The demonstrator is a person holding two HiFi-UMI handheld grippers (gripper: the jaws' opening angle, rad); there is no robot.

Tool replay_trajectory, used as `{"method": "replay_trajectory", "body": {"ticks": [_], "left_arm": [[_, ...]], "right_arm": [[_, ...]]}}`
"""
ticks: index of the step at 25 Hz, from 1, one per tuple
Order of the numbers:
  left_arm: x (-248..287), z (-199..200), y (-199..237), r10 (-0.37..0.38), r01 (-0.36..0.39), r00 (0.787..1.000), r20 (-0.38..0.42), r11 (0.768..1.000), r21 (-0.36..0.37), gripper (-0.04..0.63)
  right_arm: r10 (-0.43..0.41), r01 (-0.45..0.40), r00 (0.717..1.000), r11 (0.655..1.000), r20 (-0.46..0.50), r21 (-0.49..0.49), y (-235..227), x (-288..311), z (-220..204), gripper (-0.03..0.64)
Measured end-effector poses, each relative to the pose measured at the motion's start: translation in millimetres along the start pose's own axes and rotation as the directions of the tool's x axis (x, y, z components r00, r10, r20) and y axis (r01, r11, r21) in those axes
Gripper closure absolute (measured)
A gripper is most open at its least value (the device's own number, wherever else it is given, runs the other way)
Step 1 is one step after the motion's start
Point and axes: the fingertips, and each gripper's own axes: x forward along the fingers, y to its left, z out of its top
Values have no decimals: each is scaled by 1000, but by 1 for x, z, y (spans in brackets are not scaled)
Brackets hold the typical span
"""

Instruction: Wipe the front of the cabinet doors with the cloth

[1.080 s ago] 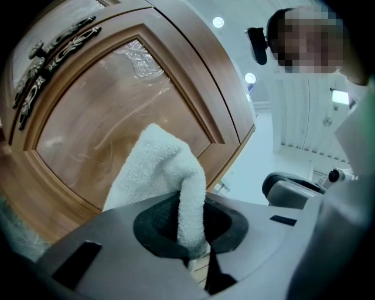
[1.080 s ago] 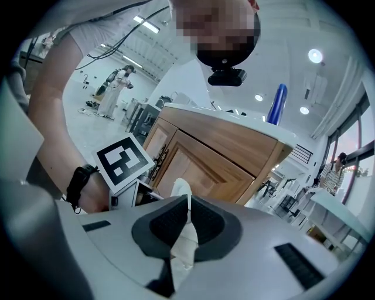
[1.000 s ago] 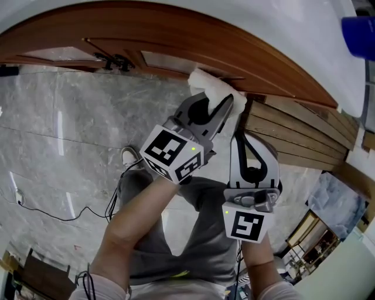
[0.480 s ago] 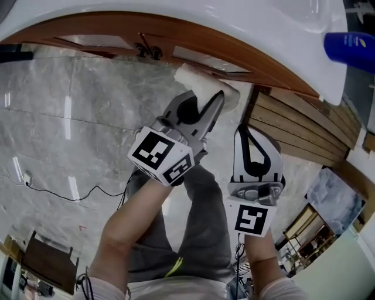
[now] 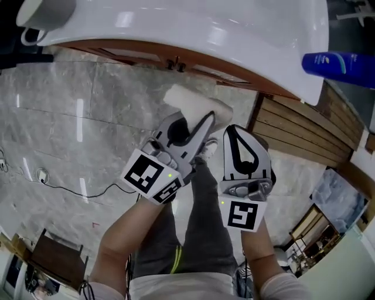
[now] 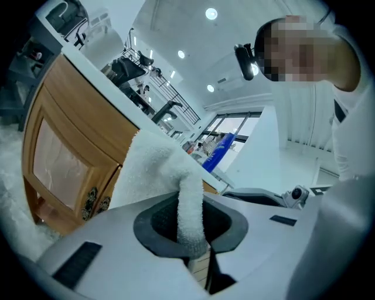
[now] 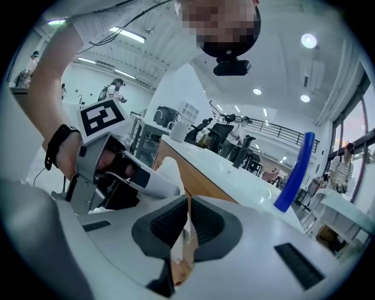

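Note:
My left gripper (image 5: 206, 119) is shut on a white terry cloth (image 5: 188, 104), which bulges out past its tips. The cloth hangs a little below and in front of the brown wooden cabinet doors (image 5: 140, 54) under the white countertop (image 5: 193, 29); it looks apart from them. In the left gripper view the cloth (image 6: 153, 176) rises from between the pads, with a glass-panelled door (image 6: 61, 155) and its dark metal handles (image 6: 94, 202) to the left. My right gripper (image 5: 236, 133) sits beside the left one, shut with nothing in it.
A blue bottle (image 5: 338, 61) lies on the countertop's right end. A slatted wooden panel (image 5: 293, 132) runs to the right of the doors. Grey marble floor (image 5: 70, 129) with a black cable (image 5: 64, 187) lies below. A grey mug (image 5: 44, 14) stands at the counter's left.
Both grippers and the cloth have drawn back and down from the door's edge, where the cloth was pressed before. The view has tipped to show more countertop.

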Motion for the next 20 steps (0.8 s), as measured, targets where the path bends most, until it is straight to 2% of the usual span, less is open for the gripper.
{"method": "replay_trajectory", "body": {"ticks": [9, 16, 20], "left_arm": [[-34, 87, -20, 27, -25, 998, 65, 999, -30, 539], [-62, 171, -42, 23, -22, 991, 129, 1000, -10, 539], [-78, 217, -72, 26, -31, 986, 165, 999, 28, 539]], "right_arm": [[-9, 8, 1000, 997, -9, -77, -26, -10, 73, 572], [-50, 49, 999, 996, -11, -80, -49, -20, 140, 572], [-66, 66, 998, 995, 9, -78, -66, -40, 176, 572]]}}
